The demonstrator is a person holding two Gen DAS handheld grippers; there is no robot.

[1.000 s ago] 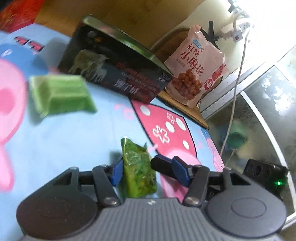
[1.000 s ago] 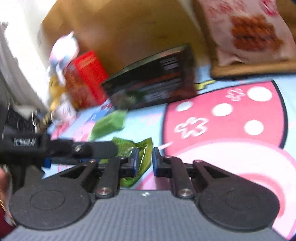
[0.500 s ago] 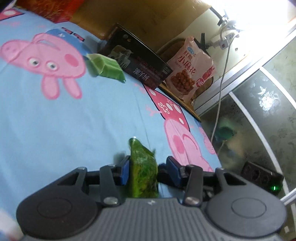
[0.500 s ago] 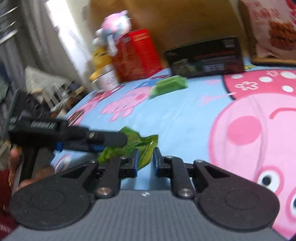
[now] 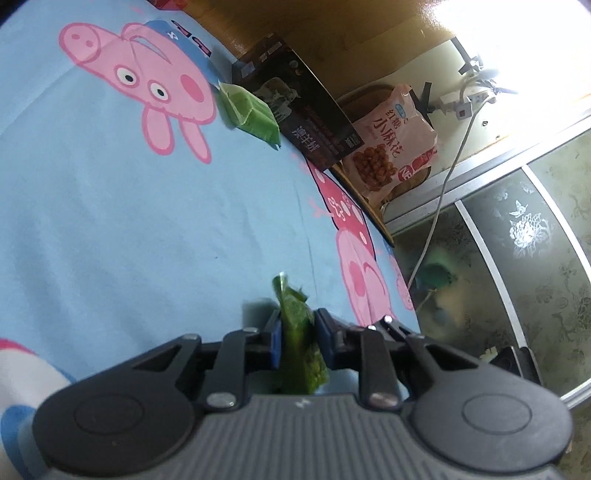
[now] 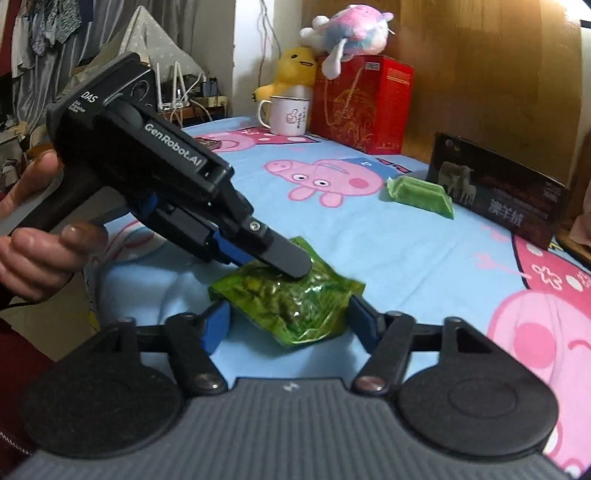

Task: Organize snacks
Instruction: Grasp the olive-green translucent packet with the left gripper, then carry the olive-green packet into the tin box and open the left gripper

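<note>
My left gripper (image 5: 297, 343) is shut on a shiny green snack packet (image 5: 299, 347), held edge-up just above the blue cartoon sheet. In the right wrist view the same packet (image 6: 291, 299) hangs from the left gripper (image 6: 291, 264), and my right gripper (image 6: 290, 325) is wide open with one finger on each side of the packet, not pressing it. A second, pale green packet (image 5: 249, 110) lies on the sheet by a black box (image 5: 295, 107); it also shows in the right wrist view (image 6: 421, 192). A pink snack bag (image 5: 391, 144) leans at the far edge.
A red box (image 6: 365, 103) with plush toys (image 6: 343, 33) on it and a white mug (image 6: 284, 114) stand at the far side. The black box (image 6: 498, 192) stands at the right. A cable (image 5: 439, 206) hangs beside the bed near a glass door (image 5: 535, 258).
Both grippers pulled back from the boxes toward the near side of the bed. The left closed on the green packet. The right gripper opened wide around it.
</note>
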